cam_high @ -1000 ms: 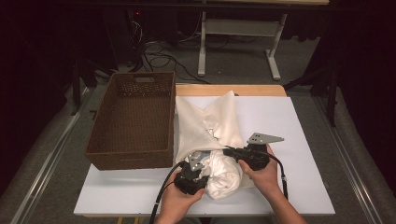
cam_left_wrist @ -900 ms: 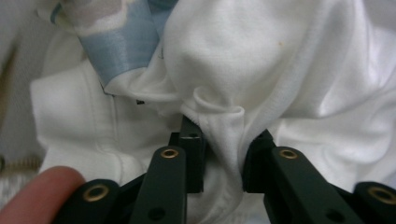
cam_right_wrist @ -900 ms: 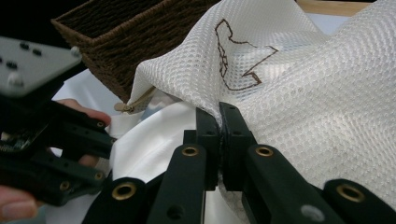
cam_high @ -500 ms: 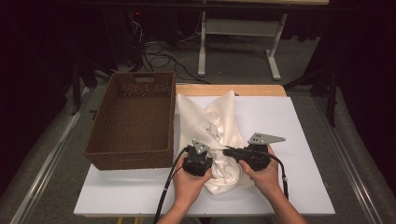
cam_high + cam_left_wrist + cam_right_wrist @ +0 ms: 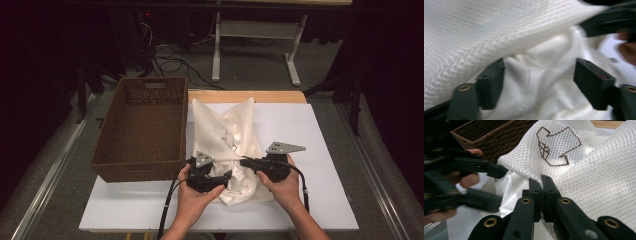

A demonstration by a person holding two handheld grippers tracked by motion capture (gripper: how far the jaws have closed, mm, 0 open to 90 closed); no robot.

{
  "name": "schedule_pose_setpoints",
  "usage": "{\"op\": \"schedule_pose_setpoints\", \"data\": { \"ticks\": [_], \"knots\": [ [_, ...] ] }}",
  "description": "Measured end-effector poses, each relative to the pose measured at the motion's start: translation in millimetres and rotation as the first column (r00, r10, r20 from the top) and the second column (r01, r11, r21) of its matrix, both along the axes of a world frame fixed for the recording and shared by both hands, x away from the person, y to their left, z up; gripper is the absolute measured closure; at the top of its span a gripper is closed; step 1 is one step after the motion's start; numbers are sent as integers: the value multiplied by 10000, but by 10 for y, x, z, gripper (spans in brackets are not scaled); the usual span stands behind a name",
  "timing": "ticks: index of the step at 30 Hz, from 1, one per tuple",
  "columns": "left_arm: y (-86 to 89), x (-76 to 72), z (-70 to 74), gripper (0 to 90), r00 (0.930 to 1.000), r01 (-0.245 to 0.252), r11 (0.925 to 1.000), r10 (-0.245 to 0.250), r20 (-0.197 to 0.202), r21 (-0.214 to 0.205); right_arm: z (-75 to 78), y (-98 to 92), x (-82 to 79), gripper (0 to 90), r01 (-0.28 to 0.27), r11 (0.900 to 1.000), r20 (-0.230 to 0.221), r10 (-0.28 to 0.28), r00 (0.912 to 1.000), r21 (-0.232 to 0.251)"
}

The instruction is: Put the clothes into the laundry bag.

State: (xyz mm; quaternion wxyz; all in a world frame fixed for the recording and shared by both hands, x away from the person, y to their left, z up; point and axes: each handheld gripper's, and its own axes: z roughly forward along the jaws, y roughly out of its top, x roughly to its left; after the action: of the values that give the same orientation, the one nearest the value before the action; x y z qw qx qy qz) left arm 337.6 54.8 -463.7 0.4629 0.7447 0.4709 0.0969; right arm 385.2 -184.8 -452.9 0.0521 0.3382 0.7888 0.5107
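A white mesh bag [image 5: 225, 130] with a brown stitched shirt outline lies on the white table [image 5: 320, 130]. A white garment [image 5: 240, 189] bulges out of its near end. My right gripper [image 5: 245, 161] is shut on the mesh edge [image 5: 584, 170], pinched between the pads. My left gripper [image 5: 227, 177] has just been opening its jaws. They stand wide apart around the garment [image 5: 544, 75] without pressing it, under the mesh [image 5: 474, 32]. In the right gripper view the left gripper [image 5: 500, 186] shows blurred at the left, in front of the garment [image 5: 509, 187].
A brown wicker basket [image 5: 140, 165] stands on the table's left side, close to the bag. A wooden board [image 5: 280, 96] runs along the far edge. Bare table lies to the right of the bag. A cable trails from each gripper toward the near edge.
The left gripper moved up and away from the near edge with the garment, pushing it toward the bag, then opened its jaws and let go. The right gripper kept still, holding the mesh.
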Motion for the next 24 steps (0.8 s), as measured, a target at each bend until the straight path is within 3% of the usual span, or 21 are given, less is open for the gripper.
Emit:
{"op": "schedule_pose_setpoints", "data": {
  "ticks": [4, 8, 10, 11, 14, 16, 18, 21, 24],
  "knots": [
    [-81, -131, 17, 161, 9983, 588, 9983, -588, -1, 25, -7, 15, -1, 892, -23, 10000, 4, 23, 10000, -46],
    [-291, -114, -114, 155, 9965, 744, 9922, -702, -454, 1000, -9, 22, -5, 892, 14, 10000, -62, -14, 10000, -5],
    [-384, -53, -201, 168, 9971, 465, 9867, -365, -664, 1557, -16, 34, -10, 892, -19, 10000, -24, 19, 10000, -79],
    [-417, -19, -247, 195, 9989, 72, 9826, 15, -466, 1857, -18, 39, -13, 892, -38, 10000, -29, 37, 10000, -73],
    [-482, 73, -335, 432, 9987, -364, 9661, 443, -252, 2555, -27, 49, -20, 892, -101, 9999, -9, 101, 9999, -92],
    [-498, 113, -342, 585, 9987, -423, 9632, 487, -175, 2653, -31, 45, -19, 892, -109, 9999, -43, 109, 9999, -72],
    [-496, 130, -312, 679, 9986, -459, 9663, 509, -133, 2532, -33, 45, -21, 892, -121, 9999, -42, 121, 9999, -45],
    [-475, 135, -229, 732, 9906, -1283, 9700, 1154, 735, 2063, -20, 42, -28, 892, -140, 9998, 24, 139, 9999, 140],
    [-481, 222, -237, 736, 9850, -1625, 9668, 1474, 892, 1971, 1, 40, -32, 892, -81, 9998, 80, 80, 9999, 188]
  ]
}}
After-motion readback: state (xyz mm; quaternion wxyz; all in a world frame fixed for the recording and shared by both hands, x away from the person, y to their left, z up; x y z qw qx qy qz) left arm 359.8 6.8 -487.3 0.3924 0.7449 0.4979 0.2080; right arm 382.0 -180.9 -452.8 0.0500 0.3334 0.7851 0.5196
